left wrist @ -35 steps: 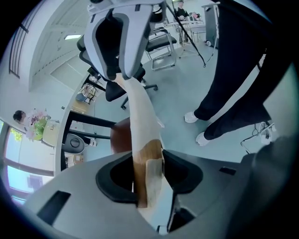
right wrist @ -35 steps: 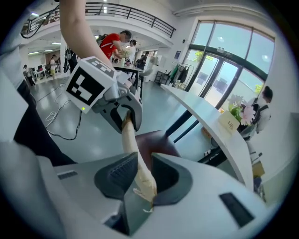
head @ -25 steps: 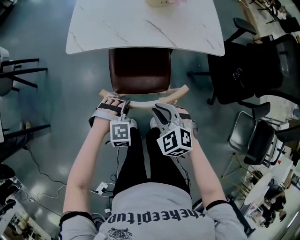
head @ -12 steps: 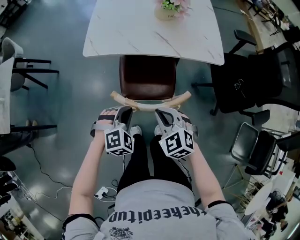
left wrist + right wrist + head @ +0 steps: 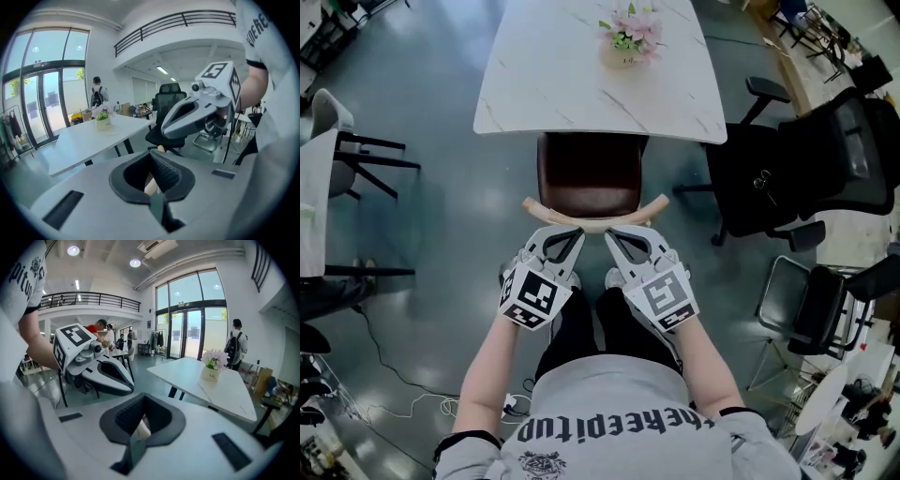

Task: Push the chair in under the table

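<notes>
The push looks to be in hand but unfinished. The chair stands at 12 o'clock from the person, its brown seat partly tucked beneath the near edge of the white marbled counter. The rear of the seat and the curved wooden backrest stick out on the person's side.

Both tongs meet that backrest near its middle. The left tongs are at about 11 o'clock of the person's knees and the right tongs at about 1 o'clock, just beside each other. In each gripper view the dark ribbed pads are drawn in, with a pale strip of the wooden rail pinched between them. So each pair reads as clenched on the backrest, not merely resting against it.

A flower pot stands on the counter at the far end, at 12 o'clock of the chair. A black office chair stands at 3 o'clock of it, apart from the seat.

As I judge it, the next move calls for an even shove from both arms straight toward 12 o'clock, so the seat slides under squarely. More force on one side would swing the chair toward a counter leg, which the head view does not show. The grip needs only to be firm enough not to slip along the curved rail. The push should end when the backrest comes near the counter edge, gently enough not to jolt the flower pot.
</notes>
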The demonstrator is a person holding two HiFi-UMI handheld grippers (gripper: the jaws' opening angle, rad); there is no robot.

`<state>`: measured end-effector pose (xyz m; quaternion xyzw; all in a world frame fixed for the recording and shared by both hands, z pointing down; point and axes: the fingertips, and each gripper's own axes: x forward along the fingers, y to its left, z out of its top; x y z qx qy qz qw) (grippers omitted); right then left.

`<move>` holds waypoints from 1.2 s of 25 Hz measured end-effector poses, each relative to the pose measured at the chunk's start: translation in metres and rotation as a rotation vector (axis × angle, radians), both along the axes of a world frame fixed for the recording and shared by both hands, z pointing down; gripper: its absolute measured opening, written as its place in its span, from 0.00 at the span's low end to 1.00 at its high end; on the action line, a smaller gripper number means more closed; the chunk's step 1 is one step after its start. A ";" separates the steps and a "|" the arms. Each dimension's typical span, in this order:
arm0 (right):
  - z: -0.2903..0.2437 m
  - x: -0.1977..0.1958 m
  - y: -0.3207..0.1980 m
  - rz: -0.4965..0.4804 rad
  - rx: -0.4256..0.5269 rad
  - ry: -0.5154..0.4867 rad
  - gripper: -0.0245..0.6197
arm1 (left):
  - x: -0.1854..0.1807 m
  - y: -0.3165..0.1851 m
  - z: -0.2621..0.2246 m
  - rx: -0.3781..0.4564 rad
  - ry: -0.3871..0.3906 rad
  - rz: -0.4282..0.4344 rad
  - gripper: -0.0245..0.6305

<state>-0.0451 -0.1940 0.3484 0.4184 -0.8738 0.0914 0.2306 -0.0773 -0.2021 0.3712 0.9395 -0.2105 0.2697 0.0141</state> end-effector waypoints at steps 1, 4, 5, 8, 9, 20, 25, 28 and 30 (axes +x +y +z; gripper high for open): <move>-0.009 0.000 0.001 0.008 0.011 -0.019 0.05 | 0.003 0.001 -0.010 -0.002 0.035 0.000 0.06; -0.032 -0.001 0.003 0.023 0.043 -0.073 0.05 | 0.010 0.004 -0.042 0.005 0.124 0.010 0.06; -0.040 -0.002 0.003 0.025 0.053 -0.087 0.05 | 0.011 0.005 -0.051 0.009 0.148 0.015 0.06; -0.063 -0.003 0.005 0.033 0.092 -0.113 0.05 | 0.014 0.009 -0.075 0.025 0.214 0.028 0.06; -0.068 -0.003 0.007 0.033 0.104 -0.119 0.05 | 0.014 0.010 -0.083 0.030 0.234 0.031 0.06; -0.119 -0.011 0.032 0.050 0.195 -0.225 0.05 | 0.009 0.034 -0.146 0.026 0.428 0.066 0.06; -0.133 -0.013 0.039 0.074 0.224 -0.265 0.05 | 0.003 0.041 -0.158 0.040 0.442 0.074 0.06; -0.140 -0.015 0.041 0.086 0.239 -0.280 0.05 | 0.001 0.041 -0.162 0.042 0.452 0.076 0.06; -0.143 -0.016 0.042 0.100 0.249 -0.292 0.05 | 0.000 0.043 -0.164 0.052 0.457 0.087 0.06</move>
